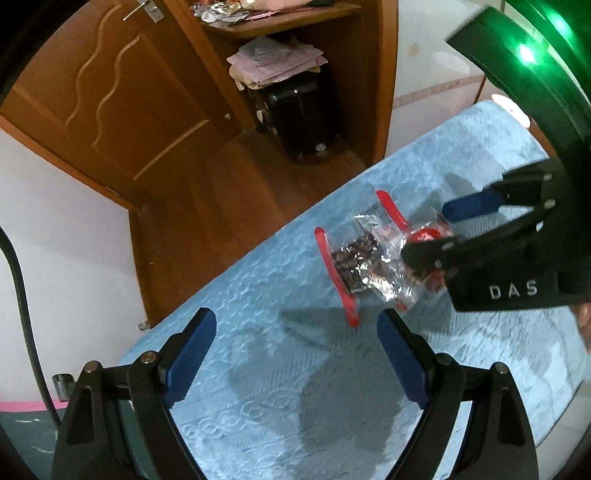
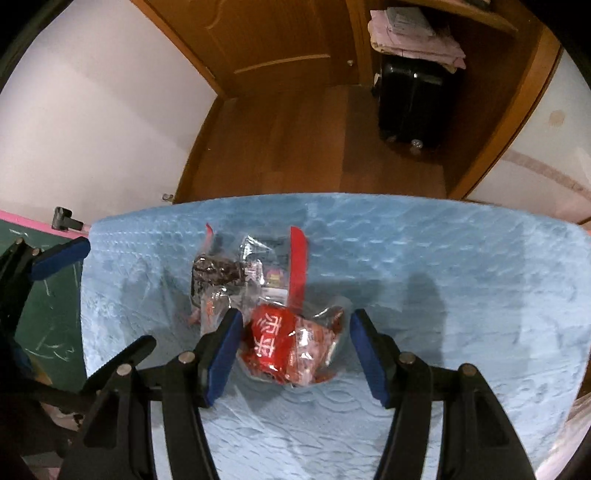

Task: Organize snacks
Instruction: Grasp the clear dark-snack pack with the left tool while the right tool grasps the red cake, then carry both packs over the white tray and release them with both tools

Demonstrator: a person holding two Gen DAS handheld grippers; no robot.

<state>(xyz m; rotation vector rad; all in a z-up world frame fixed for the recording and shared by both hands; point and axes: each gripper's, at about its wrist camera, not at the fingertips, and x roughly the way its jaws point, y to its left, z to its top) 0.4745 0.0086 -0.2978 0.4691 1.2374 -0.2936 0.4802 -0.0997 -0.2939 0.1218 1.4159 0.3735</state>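
Observation:
A clear zip bag (image 1: 369, 254) (image 2: 255, 266) with red sealing strips (image 2: 298, 266) lies on the light blue cloth (image 1: 280, 369) (image 2: 443, 295). Dark foil snack packets (image 1: 352, 264) (image 2: 216, 275) show inside it. A red snack packet (image 2: 275, 338) (image 1: 424, 236) in clear wrap rests by the nearer red strip. My right gripper (image 2: 295, 317) (image 1: 426, 232) points down over it, open, with the packet between its fingers; the right pad stands apart from it. My left gripper (image 1: 295, 314) hangs open over bare cloth, short of the bag; its blue pad (image 2: 62, 254) shows at the left.
The cloth's far edge drops to a wooden floor (image 2: 295, 147). Beyond stand a wooden door (image 1: 110, 92), a black suitcase (image 1: 299, 114) (image 2: 410, 103) with folded pink cloth (image 1: 273, 62) on top, and a shelf with wrappers (image 1: 221, 11). A green board (image 2: 48, 295) lies left.

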